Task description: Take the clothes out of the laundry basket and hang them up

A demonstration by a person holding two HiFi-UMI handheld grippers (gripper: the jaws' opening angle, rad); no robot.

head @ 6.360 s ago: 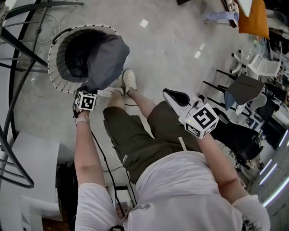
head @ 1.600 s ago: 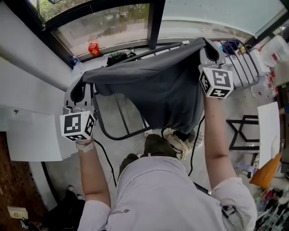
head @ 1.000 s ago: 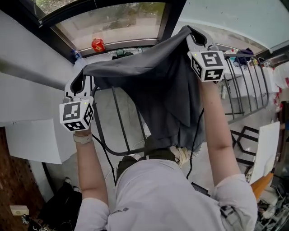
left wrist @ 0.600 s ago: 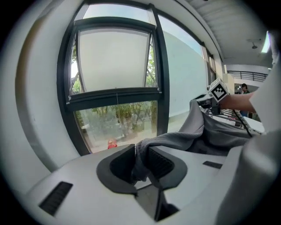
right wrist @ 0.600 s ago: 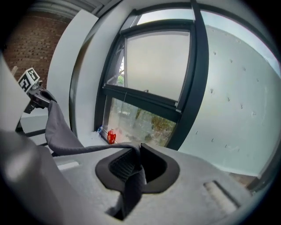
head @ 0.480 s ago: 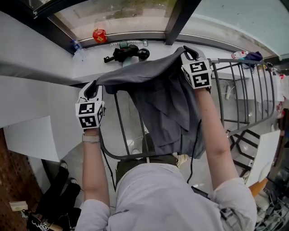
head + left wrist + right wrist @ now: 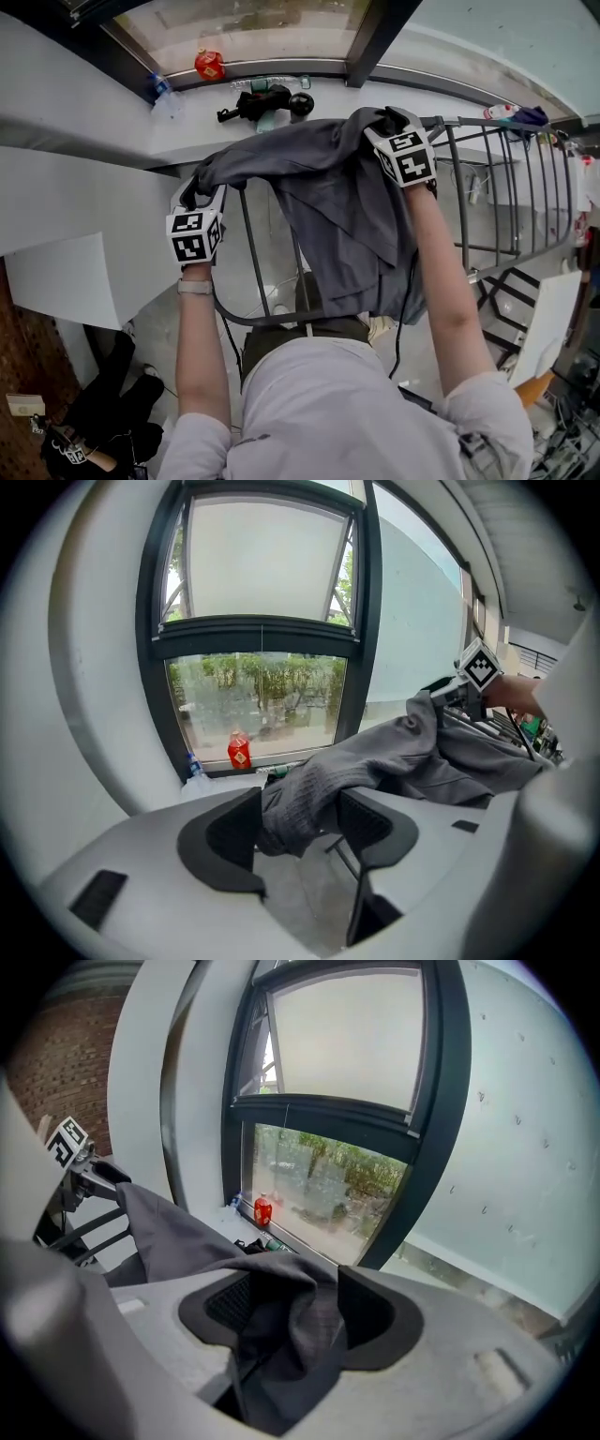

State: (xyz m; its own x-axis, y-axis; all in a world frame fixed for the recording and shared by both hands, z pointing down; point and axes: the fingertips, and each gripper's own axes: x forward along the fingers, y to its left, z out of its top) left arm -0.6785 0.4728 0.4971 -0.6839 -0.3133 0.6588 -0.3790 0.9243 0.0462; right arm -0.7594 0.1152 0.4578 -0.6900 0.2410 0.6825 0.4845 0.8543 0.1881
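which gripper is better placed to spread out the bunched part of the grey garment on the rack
Probably the right gripper: the grey garment hangs bunched right below it over the drying rack, while the left gripper sits at the thin far end. Both grippers' jaws are opening, cloth between them.

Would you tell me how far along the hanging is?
Done: the garment lies draped over the rack. In hand: the left claw and right claw are opening, with cloth inside each. To do: probably draw clear and smooth it; the basket is out of view.
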